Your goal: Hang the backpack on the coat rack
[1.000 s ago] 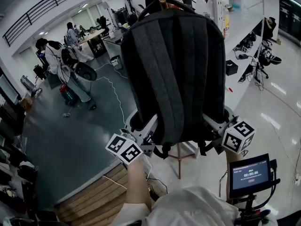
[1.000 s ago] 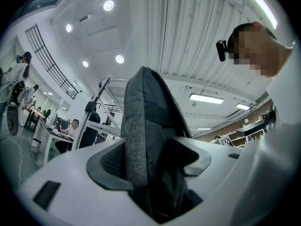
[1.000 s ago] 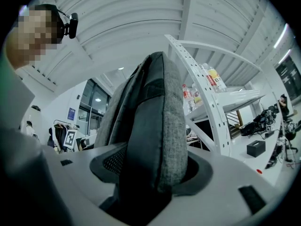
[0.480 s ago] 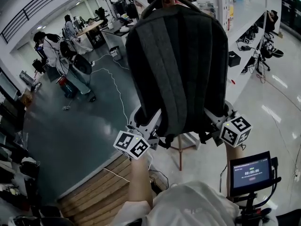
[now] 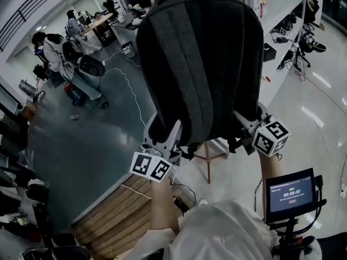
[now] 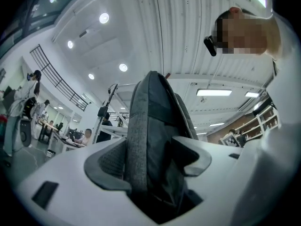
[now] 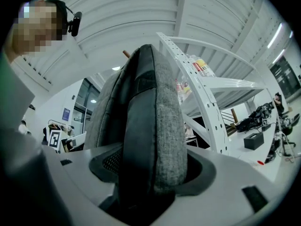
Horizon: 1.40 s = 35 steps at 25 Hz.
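A dark grey backpack [image 5: 203, 64] hangs upright in the head view, its top at the frame's upper edge. Below it shows the wooden pole of the coat rack [image 5: 207, 164]. My left gripper [image 5: 165, 140] is shut on the backpack's lower left corner, and my right gripper [image 5: 244, 126] is shut on its lower right corner. In the left gripper view the backpack's edge [image 6: 153, 135] fills the gap of the left gripper [image 6: 150, 166]. The right gripper [image 7: 150, 173] clamps the grey fabric [image 7: 148, 121], with a wooden peg tip [image 7: 126, 54] just behind the bag's top.
White shelving [image 5: 282, 26] stands at the right, also close in the right gripper view as a perforated white frame [image 7: 207, 93]. People [image 5: 54, 50] work at the far left. A wooden platform [image 5: 108, 210] lies below. A small screen [image 5: 290, 193] sits at my right arm.
The backpack has risen toward the frame's top, hiding the rack's upper end. Both grippers have moved up with it and kept their hold.
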Each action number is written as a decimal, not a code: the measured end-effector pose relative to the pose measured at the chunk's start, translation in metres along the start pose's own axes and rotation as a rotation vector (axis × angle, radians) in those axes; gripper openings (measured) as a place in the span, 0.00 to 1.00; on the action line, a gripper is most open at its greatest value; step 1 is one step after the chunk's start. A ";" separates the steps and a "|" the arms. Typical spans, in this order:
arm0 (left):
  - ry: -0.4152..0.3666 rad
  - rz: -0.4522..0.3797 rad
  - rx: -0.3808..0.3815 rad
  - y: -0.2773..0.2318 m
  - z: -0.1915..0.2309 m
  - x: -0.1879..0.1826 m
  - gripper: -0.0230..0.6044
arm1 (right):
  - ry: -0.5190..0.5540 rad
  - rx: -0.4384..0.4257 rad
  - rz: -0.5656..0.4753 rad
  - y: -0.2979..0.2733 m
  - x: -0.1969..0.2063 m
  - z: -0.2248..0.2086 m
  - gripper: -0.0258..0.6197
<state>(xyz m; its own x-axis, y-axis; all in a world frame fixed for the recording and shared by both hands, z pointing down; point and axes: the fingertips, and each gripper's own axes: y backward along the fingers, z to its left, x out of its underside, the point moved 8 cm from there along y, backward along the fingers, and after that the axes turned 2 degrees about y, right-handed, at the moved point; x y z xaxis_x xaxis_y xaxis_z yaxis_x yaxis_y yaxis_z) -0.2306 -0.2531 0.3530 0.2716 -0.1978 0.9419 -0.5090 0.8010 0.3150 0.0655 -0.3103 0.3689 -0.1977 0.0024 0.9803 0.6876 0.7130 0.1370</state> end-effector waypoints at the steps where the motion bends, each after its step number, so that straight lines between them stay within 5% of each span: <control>1: -0.022 -0.004 -0.028 0.006 -0.001 -0.004 0.50 | -0.009 0.002 -0.005 0.000 0.001 0.000 0.48; 5: -0.088 -0.085 -0.051 0.030 -0.012 -0.035 0.50 | -0.015 0.014 -0.028 0.000 0.003 0.006 0.48; 10: -0.262 0.000 0.203 0.007 -0.075 -0.032 0.50 | -0.009 -0.065 -0.023 0.001 0.005 0.014 0.48; 12: -0.377 0.060 0.162 -0.012 -0.088 -0.014 0.49 | -0.027 -0.116 -0.024 0.004 0.004 0.014 0.48; 15: -0.547 0.117 -0.021 -0.027 -0.089 0.000 0.45 | -0.095 -0.201 -0.099 0.020 -0.007 0.015 0.48; 19: -0.452 0.099 -0.126 -0.032 -0.079 -0.001 0.45 | -0.288 -0.382 -0.358 0.050 -0.042 0.004 0.48; 25: -0.427 0.097 -0.124 -0.027 -0.074 -0.006 0.44 | -0.397 -0.584 -0.559 0.073 -0.102 0.027 0.48; 28: -0.439 0.097 -0.108 -0.028 -0.077 -0.001 0.44 | -0.453 -0.617 -0.501 0.053 -0.099 0.054 0.47; 35: -0.386 0.123 -0.049 -0.023 -0.083 0.003 0.43 | -0.185 -0.410 -0.214 0.015 -0.040 0.098 0.44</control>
<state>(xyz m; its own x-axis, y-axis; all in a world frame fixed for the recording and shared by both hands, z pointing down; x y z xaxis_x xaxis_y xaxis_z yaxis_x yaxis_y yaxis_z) -0.1503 -0.2252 0.3385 -0.1198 -0.2893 0.9497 -0.4768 0.8558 0.2006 0.0149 -0.2311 0.3182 -0.4599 0.0372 0.8872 0.8289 0.3764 0.4139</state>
